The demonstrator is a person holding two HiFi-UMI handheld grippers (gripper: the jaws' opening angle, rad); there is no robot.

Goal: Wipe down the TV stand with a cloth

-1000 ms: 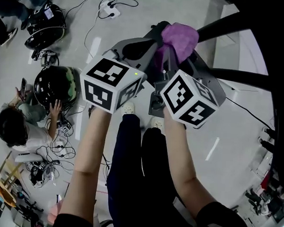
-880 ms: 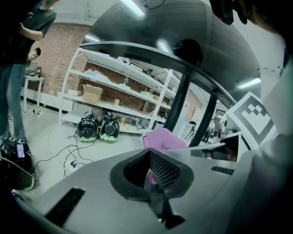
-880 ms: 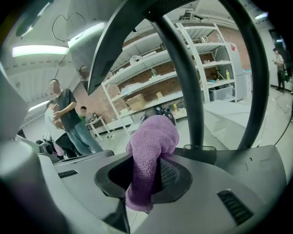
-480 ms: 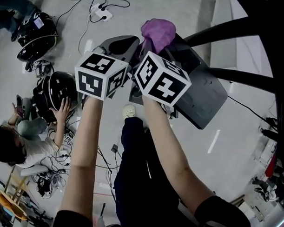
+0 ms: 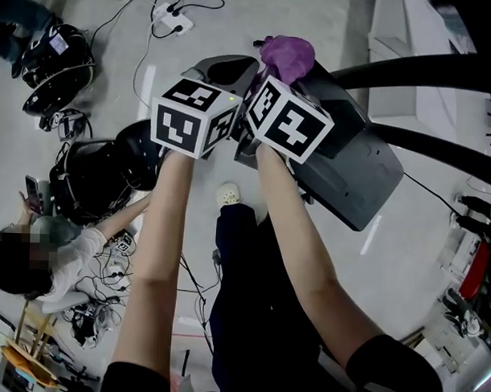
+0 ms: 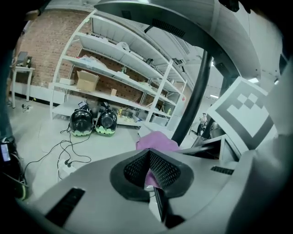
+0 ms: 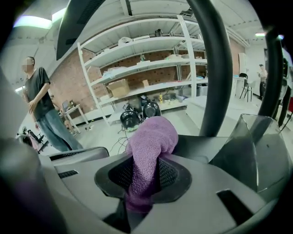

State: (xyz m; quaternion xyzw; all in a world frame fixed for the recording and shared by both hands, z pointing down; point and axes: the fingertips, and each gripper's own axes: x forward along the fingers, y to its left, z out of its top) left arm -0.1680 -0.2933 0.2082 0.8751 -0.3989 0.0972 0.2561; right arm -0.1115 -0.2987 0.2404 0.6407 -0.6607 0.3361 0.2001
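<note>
A purple cloth [image 5: 287, 54] sticks out of my right gripper [image 5: 274, 72], which is shut on it; in the right gripper view the cloth [image 7: 149, 141] is pinched between the mesh pads of that gripper [image 7: 144, 176] and bulges above them. My left gripper [image 5: 234, 70] is held close beside it on the left, both raised in the air over the floor. In the left gripper view the left gripper [image 6: 149, 157] has its pads meeting, and the cloth [image 6: 155, 140] shows just beyond them. A white low unit [image 5: 404, 36] stands at the upper right.
Black curved bars [image 5: 427, 69] cross the right side. A person [image 5: 34, 256] sits on the floor at left among cables, beside black helmet-like cases [image 5: 94, 170]. A power strip [image 5: 167, 20] lies on the floor. Metal shelving [image 6: 114, 68] lines the brick wall; another person [image 7: 41, 105] stands there.
Both grippers have risen and closed in on each other, their marker cubes now side by side. The cloth stays in the right gripper. The seated person's arm has shifted.
</note>
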